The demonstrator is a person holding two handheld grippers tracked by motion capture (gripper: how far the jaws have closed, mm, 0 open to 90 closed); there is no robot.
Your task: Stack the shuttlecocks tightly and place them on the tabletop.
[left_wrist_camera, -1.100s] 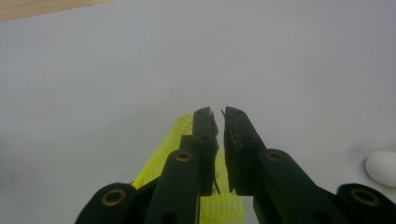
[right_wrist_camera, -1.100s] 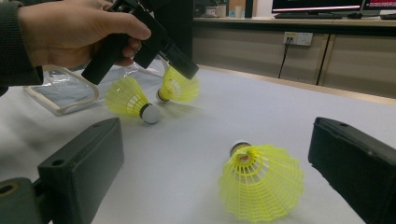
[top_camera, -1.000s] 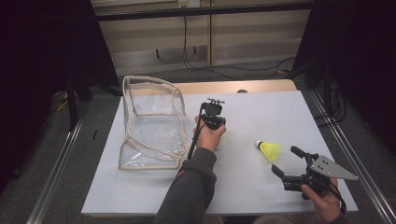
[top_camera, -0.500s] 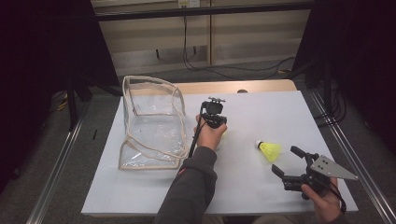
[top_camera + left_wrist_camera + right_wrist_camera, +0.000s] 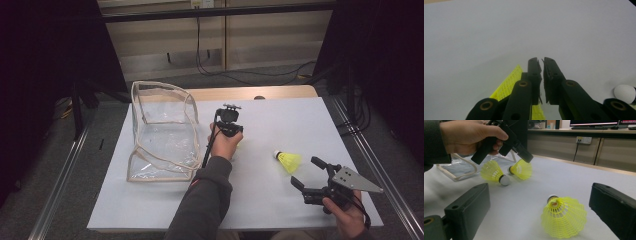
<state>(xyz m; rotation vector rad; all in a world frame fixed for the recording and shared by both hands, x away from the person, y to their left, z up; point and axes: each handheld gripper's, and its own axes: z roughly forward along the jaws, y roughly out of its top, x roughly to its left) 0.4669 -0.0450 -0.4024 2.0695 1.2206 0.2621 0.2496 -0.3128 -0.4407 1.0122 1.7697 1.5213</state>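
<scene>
My right tool [image 5: 306,173] sat nearest me at the desk's [image 5: 280,210] front right, its jaws wide apart and holding nothing. Just beyond it a yellow shuttlecock [image 5: 287,161] lay on its side on the white top; in the right gripper view that shuttlecock [image 5: 563,215] showed between my two jaws but ahead of them, touching neither, cork end pointing away from me. Farther in, near the middle of the desk, my left hand [image 5: 226,144] held the left tool [image 5: 234,131] tipped down toward the surface. In the left gripper view its jaws [image 5: 542,64] stood nearly together with only a thin slit between them, and I could not tell whether they pinched the yellow mesh skirt [image 5: 510,82] showing just beside and under the left jaw. From the right gripper view two more shuttlecocks [image 5: 495,173] lay right under that tool, the tip touching or just above the farther one [image 5: 521,169]. Beyond and to the left stood a clear bag [image 5: 162,131], open and apart from the shuttlecocks.
</scene>
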